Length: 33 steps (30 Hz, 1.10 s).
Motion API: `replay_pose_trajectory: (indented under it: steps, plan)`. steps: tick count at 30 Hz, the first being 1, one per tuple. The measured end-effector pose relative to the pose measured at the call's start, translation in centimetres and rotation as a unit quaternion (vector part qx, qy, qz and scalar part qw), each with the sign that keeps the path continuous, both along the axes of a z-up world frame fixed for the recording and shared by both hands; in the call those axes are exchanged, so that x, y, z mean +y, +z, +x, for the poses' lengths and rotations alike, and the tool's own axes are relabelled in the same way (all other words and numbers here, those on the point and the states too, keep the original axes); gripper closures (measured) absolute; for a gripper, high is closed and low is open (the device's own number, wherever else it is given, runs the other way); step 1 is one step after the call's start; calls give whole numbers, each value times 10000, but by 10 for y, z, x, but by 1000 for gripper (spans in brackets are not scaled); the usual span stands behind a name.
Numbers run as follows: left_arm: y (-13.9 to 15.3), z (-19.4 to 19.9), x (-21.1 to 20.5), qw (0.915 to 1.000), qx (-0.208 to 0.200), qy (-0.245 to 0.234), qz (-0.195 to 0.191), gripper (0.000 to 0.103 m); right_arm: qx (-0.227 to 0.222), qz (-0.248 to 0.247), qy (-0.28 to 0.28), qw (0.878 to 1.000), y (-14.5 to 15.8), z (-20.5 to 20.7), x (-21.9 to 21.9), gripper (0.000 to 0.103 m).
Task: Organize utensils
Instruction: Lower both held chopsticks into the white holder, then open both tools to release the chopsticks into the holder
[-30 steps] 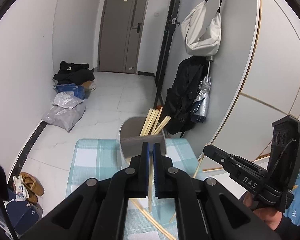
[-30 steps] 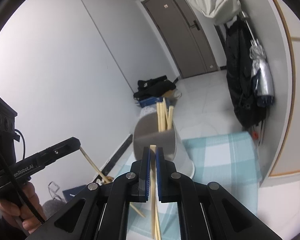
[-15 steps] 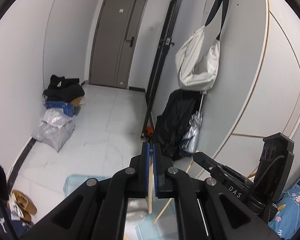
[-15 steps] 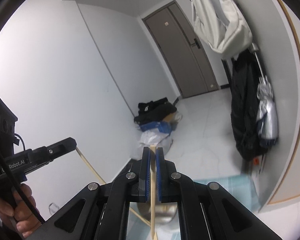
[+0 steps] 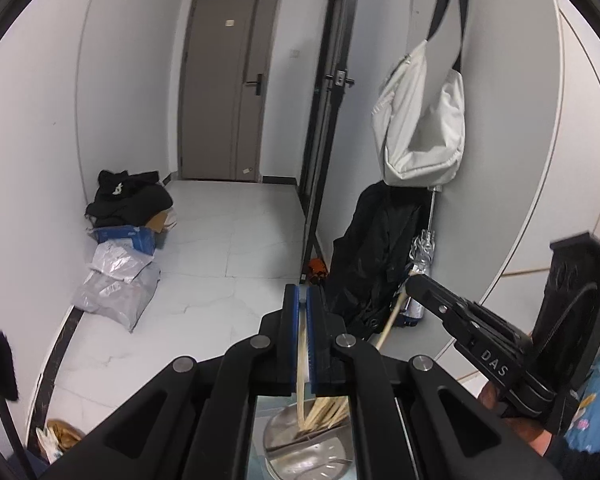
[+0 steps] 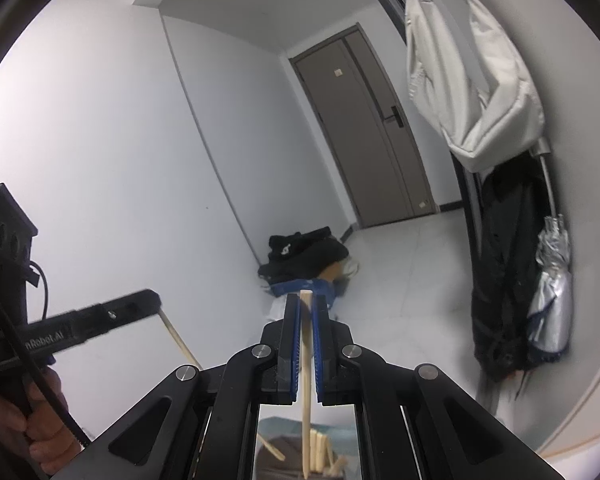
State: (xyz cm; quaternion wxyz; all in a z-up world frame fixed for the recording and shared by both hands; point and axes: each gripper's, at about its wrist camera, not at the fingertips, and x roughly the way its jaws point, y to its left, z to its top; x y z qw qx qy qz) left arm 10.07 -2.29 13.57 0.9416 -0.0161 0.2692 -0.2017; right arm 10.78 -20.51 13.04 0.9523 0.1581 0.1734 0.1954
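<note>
My left gripper (image 5: 303,300) is shut on a pale wooden chopstick (image 5: 300,376) that hangs down into a metal utensil holder (image 5: 300,452) with several chopsticks in it. My right gripper (image 6: 306,304) is shut on another chopstick (image 6: 307,380), held upright, its lower end over the holder (image 6: 300,456). The right gripper with its chopstick also shows in the left wrist view (image 5: 416,282). The left gripper with its chopstick shows in the right wrist view (image 6: 156,300). Both grippers are raised above the holder and point toward the hallway.
A blue checked cloth (image 6: 340,436) lies under the holder. A white bag (image 5: 420,120), black coat (image 5: 376,260) and silver umbrella (image 5: 420,264) hang on the right wall. Bags and parcels (image 5: 120,256) lie on the floor at left.
Both grippers have lifted and tilted upward with their chopsticks, then come over the holder, which now shows just below the fingers in both views.
</note>
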Motion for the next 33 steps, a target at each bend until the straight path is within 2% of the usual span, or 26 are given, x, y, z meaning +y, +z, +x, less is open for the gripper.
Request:
replay_pose_trajectory:
  steps: [6, 13, 18, 21, 27, 33]
  plan:
    - [-17, -1, -9, 9990, -119, -230, 354, 103, -170, -354, 85, 9992, -14, 5, 15, 98]
    - [-31, 5, -10, 9977, 95, -377, 556, 103, -286, -654, 278, 9971, -31, -7, 29, 98]
    - [-48, 12, -15, 9946, 462, -391, 847, 103, -51, -655, 335, 9973, -46, -8, 31, 98]
    - [-56, 14, -14, 9932, 630, -394, 898, 103, 116, -628, 347, 9974, -55, -9, 33, 98]
    - [-68, 16, -16, 9912, 878, -365, 925, 103, 516, -627, 422, 9958, -76, -9, 32, 98]
    - [-82, 20, -12, 9895, 1170, -285, 797, 103, 1025, -477, 597, 9918, -95, -2, 30, 98]
